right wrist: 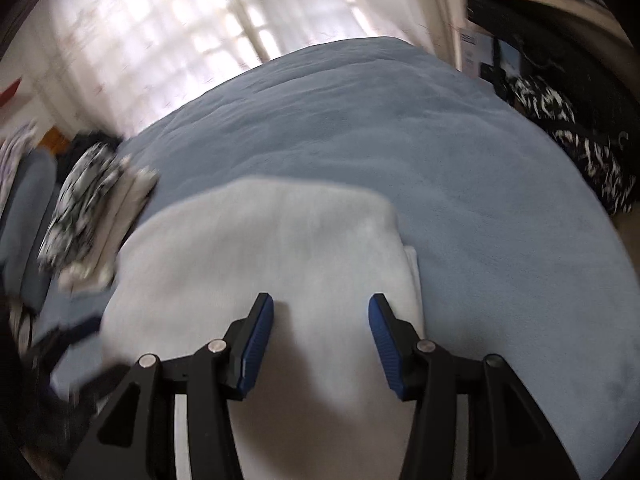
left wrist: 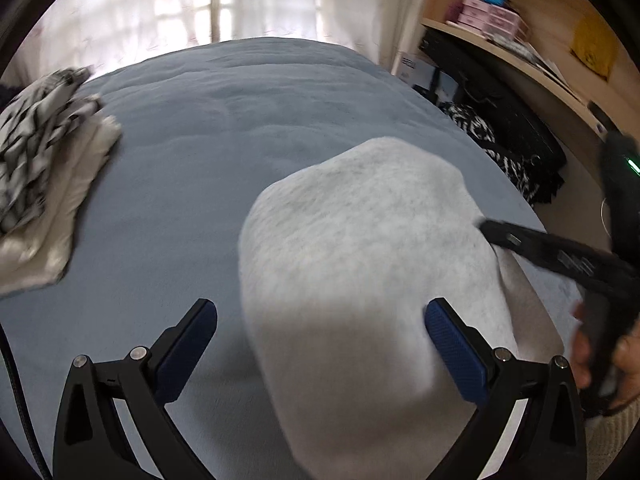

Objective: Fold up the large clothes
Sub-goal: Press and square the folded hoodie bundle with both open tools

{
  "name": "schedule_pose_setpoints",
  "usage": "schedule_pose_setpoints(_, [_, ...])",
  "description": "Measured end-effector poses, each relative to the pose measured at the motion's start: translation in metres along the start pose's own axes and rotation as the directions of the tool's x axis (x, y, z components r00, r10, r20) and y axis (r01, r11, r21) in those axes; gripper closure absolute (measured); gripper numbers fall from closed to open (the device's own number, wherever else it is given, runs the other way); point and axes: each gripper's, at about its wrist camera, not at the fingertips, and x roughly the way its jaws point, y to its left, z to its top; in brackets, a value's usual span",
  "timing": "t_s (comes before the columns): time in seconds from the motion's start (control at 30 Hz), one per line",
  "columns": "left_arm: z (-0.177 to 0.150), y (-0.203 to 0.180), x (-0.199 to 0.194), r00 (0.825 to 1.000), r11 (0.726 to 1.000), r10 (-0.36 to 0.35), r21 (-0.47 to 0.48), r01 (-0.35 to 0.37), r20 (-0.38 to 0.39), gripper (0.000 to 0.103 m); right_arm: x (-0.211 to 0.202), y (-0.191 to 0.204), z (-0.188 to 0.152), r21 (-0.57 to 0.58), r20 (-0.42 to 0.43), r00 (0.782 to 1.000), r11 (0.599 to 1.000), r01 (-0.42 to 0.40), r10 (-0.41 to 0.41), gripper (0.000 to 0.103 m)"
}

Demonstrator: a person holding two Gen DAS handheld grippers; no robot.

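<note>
Grey fabric fills the foreground of both wrist views: a pale grey garment (left wrist: 352,248) lies folded on the blue bed cover (left wrist: 192,160), toward the near right part of the bed. Seen from the left wrist, the left gripper (left wrist: 320,332) stands with its jaws spread wide; the garment's near edge lies in the gap between them, with the right blue pad (left wrist: 456,352) just at the cloth and the left pad well clear over bare bed cover, so nothing is pinched. The right gripper (left wrist: 492,232) shows there as a black finger reaching in from the right to the garment's far right edge, with a hand (left wrist: 612,356) on its handle. From the right wrist, the right gripper (right wrist: 321,320) has its jaws partly apart and open above the garment (right wrist: 260,248), which runs beneath and between both pads; whether the tips touch the cloth cannot be told through the blur. A stack of folded clothes (left wrist: 44,184), a black-and-white patterned piece on top of cream ones, sits at the left edge of the bed, well apart from the grey garment.
</note>
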Motion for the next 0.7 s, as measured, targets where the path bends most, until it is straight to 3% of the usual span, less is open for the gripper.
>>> schedule_pose_setpoints(0.13, [-0.02,-0.001,-0.021,1.0,1.0,0.011,0.011,-0.011,-0.007,0.001,-0.032,0.013,-0.03,-0.083,-0.045,0.999,0.996,-0.025,0.022,0.053])
schedule_pose_setpoints(0.2, [-0.034,-0.01,-0.022,0.999,0.997,0.027,0.066,-0.025,-0.028,0.001,-0.037,0.016,-0.048,-0.113,-0.073,0.997,0.993,-0.044,0.036,0.053])
schedule_pose_setpoints(0.3, [-0.053,-0.023,-0.02,0.998,0.991,0.069,0.112,-0.07,0.008,0.001,-0.021,0.009,-0.067,-0.13,-0.123,0.992,0.991,0.025,-0.041,0.053])
schedule_pose_setpoints(0.47, [-0.056,-0.019,0.006,0.994,0.999,-0.046,0.011,0.047,-0.095,0.0,0.005,-0.017,-0.088,-0.094,-0.133,0.986,0.992,0.087,-0.099,0.055])
schedule_pose_setpoints(0.7, [-0.062,-0.008,0.01,0.99,0.993,-0.109,-0.053,0.104,-0.086,0.001,0.01,-0.018,-0.094,-0.092,-0.094,0.988,0.989,0.114,-0.122,0.054])
